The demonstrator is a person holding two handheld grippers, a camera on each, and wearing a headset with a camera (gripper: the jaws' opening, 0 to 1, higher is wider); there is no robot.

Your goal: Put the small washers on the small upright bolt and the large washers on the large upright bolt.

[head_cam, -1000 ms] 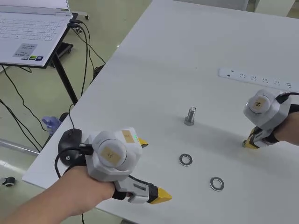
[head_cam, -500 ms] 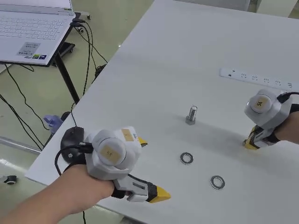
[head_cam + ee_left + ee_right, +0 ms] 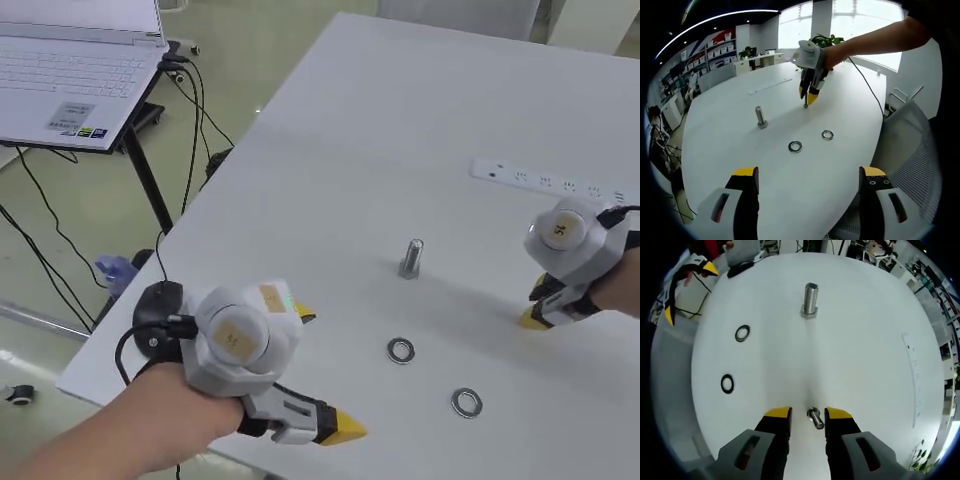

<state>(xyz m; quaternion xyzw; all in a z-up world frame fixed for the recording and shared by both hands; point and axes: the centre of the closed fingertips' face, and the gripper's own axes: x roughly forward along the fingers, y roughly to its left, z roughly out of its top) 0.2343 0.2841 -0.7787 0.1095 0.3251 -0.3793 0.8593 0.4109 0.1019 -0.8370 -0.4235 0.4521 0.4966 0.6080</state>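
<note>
Two washers point(image 3: 401, 350) lie loose — left claw point(image 3: 808, 172) gapes empty, right claw point(image 3: 808, 413) half-open astride the small bolt point(image 3: 815, 417).

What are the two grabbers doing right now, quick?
Left gripper: open, holding nothing.
Right gripper: open a little, with the small bolt between its jaws.

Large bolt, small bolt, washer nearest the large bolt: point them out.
Large bolt point(image 3: 810, 296), right gripper view, threaded shaft.
Small bolt point(image 3: 813, 414), right gripper view, top end.
Washer nearest the large bolt point(image 3: 391, 350), head view, ring's left band.
</note>
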